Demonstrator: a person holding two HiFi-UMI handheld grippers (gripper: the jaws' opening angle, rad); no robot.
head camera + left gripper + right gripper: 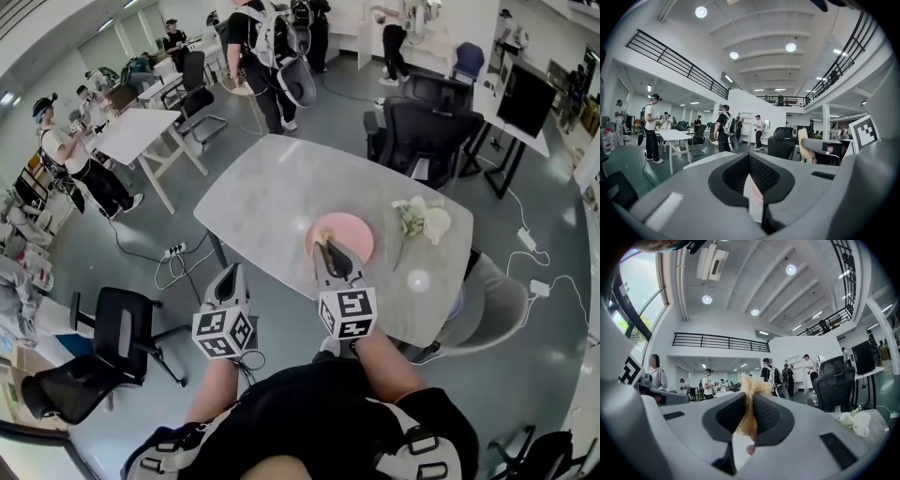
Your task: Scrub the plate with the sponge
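Note:
A round pink plate [354, 228] lies on the grey marble table [262, 197], near its front edge. My right gripper [326, 247] hovers over the plate's near-left part, shut on a fluffy yellow sponge [749, 389] that sticks out past its fingertips. In the left gripper view the same sponge [804, 143] shows at the right, level with the tabletop. My left gripper [230, 273] stays off the table's front-left edge, left of the plate, shut with nothing held; its jaws [749, 161] point across the table.
White flowers [422, 220] lie right of the plate, and a small white round object [418, 279] sits near the front-right edge. Black office chairs [427, 127] stand behind the table, another [117, 333] at my left. Several people stand in the background.

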